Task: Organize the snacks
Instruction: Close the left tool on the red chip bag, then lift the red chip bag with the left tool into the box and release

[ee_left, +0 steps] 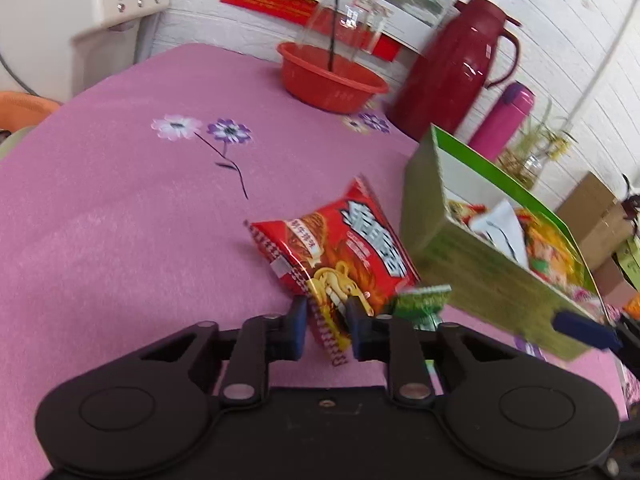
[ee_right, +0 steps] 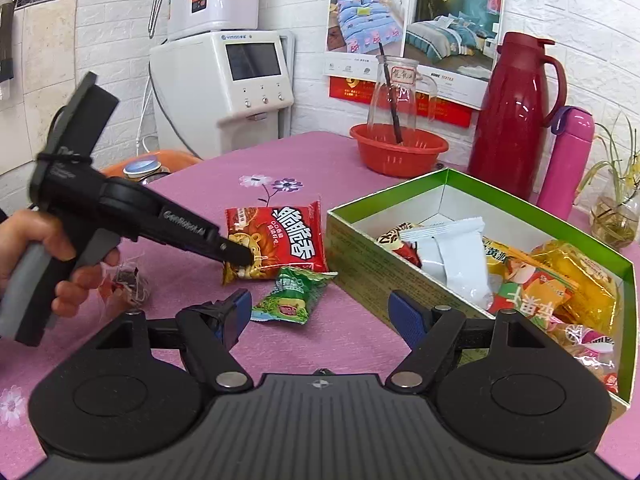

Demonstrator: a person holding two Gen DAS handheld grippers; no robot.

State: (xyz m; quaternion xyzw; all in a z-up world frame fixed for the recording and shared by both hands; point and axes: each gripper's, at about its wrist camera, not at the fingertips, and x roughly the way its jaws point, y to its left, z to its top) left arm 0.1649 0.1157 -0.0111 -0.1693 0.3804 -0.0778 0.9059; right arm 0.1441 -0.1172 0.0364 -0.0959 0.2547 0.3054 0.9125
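My left gripper (ee_left: pixel 327 330) is shut on the near edge of a red noodle snack packet (ee_left: pixel 340 248) that lies on the pink tablecloth; the right wrist view shows the same gripper (ee_right: pixel 240 255) and packet (ee_right: pixel 280 240). A small green snack packet (ee_left: pixel 424 300) lies just right of it, also in the right wrist view (ee_right: pixel 292 294). A green open box (ee_left: pixel 480 280) holding several snack packets stands to the right (ee_right: pixel 360 248). My right gripper (ee_right: pixel 320 312) is open and empty, hovering near the green packet.
A red basin (ee_right: pixel 400 152) with a glass jug, a red thermos (ee_right: pixel 516 120), a pink bottle (ee_right: pixel 568 160) and a plant vase (ee_right: pixel 616 216) stand at the back. A clear-wrapped item (ee_right: pixel 128 280) lies at the left. A white appliance (ee_right: pixel 224 88) stands beyond the table.
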